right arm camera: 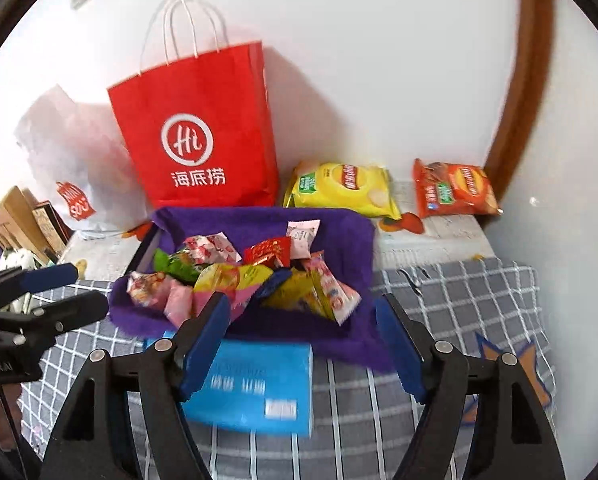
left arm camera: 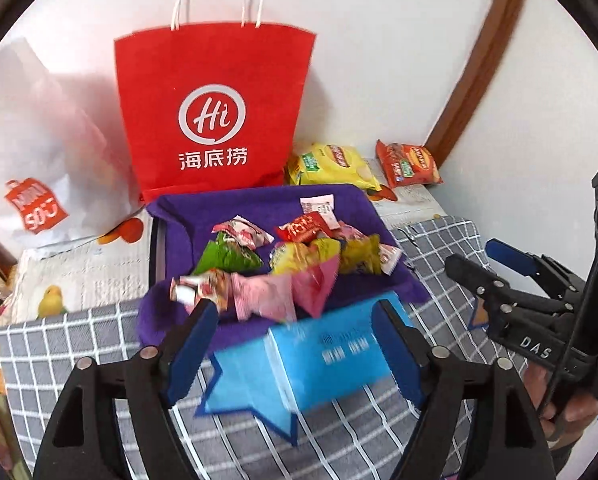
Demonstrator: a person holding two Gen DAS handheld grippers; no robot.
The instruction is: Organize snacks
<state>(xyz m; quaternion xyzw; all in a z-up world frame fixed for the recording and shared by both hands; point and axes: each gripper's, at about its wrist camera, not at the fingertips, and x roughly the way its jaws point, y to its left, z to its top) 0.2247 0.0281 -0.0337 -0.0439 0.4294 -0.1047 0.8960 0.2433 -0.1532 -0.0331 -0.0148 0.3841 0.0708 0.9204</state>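
Above the blue box [left arm camera: 331,360], both tongs [left arm camera: 295,344] [right arm camera: 303,344] hover spread.

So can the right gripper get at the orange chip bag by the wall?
Probably yes: the right gripper is open and empty, and the orange chip bag lies uncovered past the purple tray's right side.

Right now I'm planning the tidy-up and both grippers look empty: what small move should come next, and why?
Probably lower the left gripper onto the blue box and close. Its jaws are open with the box lying between them on the checked cloth, just outside the purple tray of loose snack packets. The right gripper is open too, hovering above the tray's near edge.
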